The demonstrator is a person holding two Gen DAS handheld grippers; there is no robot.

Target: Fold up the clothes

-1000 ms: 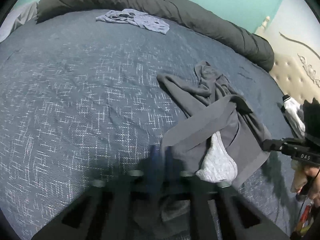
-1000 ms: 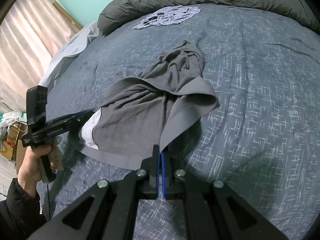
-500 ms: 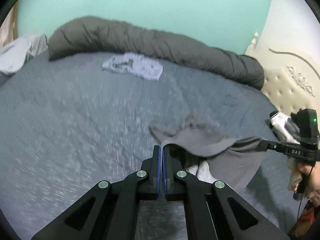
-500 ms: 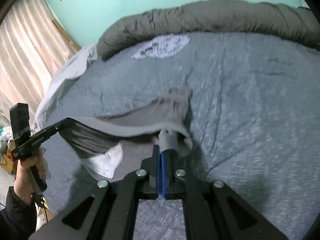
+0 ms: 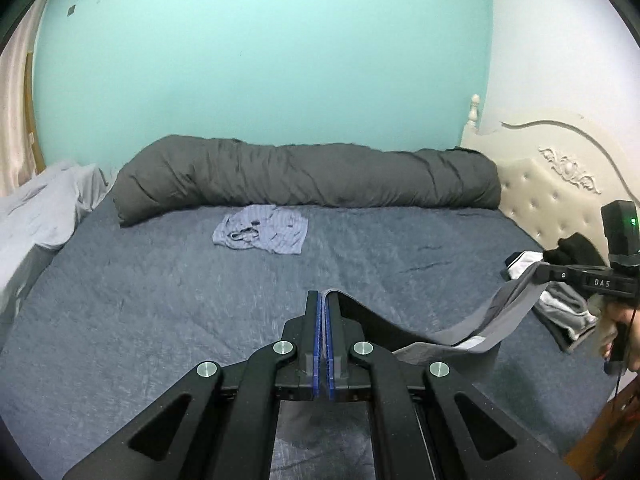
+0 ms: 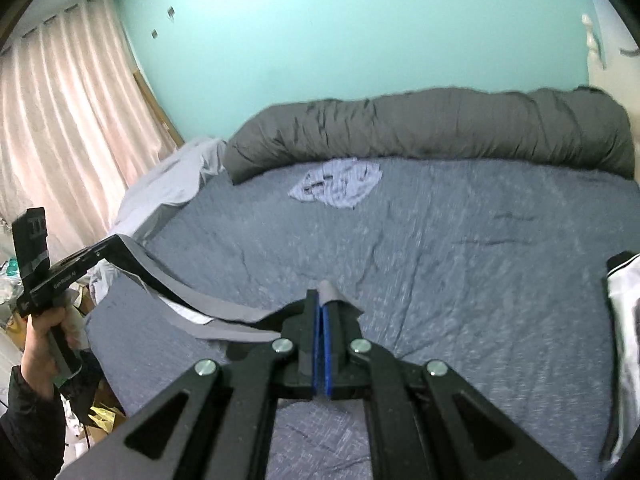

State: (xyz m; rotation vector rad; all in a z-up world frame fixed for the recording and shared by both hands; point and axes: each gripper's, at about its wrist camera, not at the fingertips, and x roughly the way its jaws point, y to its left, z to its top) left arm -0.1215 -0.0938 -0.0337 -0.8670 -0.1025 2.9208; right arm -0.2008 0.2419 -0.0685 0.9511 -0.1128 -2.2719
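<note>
My left gripper [image 5: 323, 312] and right gripper [image 6: 322, 312] each pinch one end of the grey garment's waistband [image 5: 472, 330], which hangs stretched between them above the blue bedspread [image 5: 168, 300], likely to let it drape straight for folding. A rolled dark duvet [image 5: 304, 176] lines the turquoise wall [image 5: 260, 60].
</note>
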